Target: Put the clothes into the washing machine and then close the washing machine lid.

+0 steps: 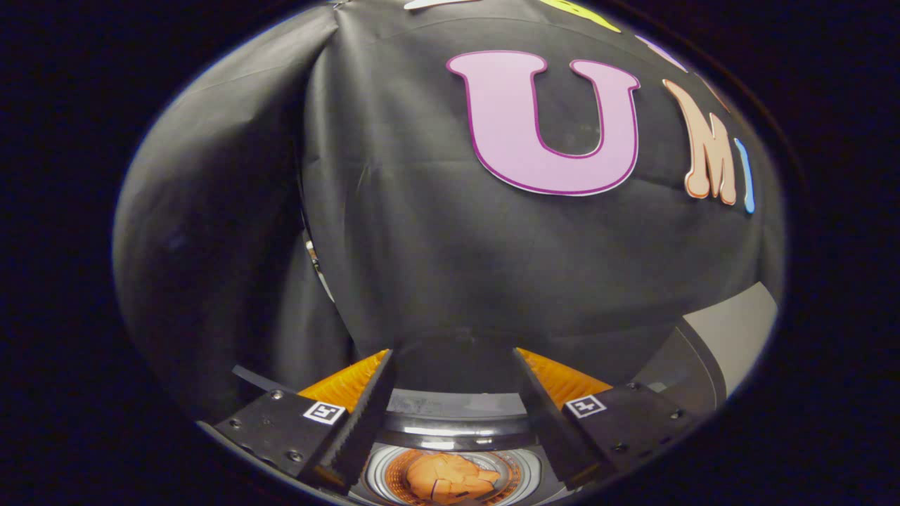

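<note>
With the orange clothes (450, 478) already lying in the steel drum of the washing machine (457, 425), I hold the gripper (451, 365) above the opening, its two fingers spread wide apart and gripping nothing. The garment sits bunched at the bottom of the drum, below and between the fingers, well clear of both orange-backed pads. Beyond the fingertips hangs the black cloth wall of the booth; to the right, just past the right finger, a dark panel with a pale grey face stands raised, which I take to be the washing machine lid (710, 344) in its open position, though its hinge is hidden from me.

I judge the loading step done and the closing step now in hand. The next move calls for swinging the gripper right toward that raised panel, getting a finger over or behind its upper edge, and drawing it down over the drum in an arc. I would keep the fingers clear of the rim as the lid drops, and check that no fabric trails over the opening.
</note>
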A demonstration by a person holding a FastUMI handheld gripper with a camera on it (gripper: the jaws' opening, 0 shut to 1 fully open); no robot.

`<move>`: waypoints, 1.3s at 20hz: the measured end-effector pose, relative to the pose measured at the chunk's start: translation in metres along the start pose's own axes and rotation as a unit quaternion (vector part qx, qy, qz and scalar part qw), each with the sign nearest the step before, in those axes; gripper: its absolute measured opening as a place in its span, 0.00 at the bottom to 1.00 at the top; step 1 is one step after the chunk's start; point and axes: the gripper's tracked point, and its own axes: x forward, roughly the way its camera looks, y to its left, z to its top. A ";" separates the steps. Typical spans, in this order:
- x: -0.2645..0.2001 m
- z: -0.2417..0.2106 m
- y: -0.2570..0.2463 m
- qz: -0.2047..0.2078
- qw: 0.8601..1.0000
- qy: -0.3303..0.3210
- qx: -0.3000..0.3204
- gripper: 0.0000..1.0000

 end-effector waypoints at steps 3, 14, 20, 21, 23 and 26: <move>0.001 0.000 -0.003 -0.002 1.000 -0.002 0.000 0.98; 0.003 -0.005 -0.005 0.009 1.000 -0.011 0.003 0.98; 0.010 -0.014 -0.010 0.004 1.000 0.006 -0.001 1.00; 0.008 -0.010 -0.012 -0.003 1.000 0.011 -0.016 1.00; 0.003 0.003 -0.009 -0.006 0.999 -0.008 -0.031 0.99; 0.004 0.000 -0.008 0.016 1.000 -0.026 -0.005 0.99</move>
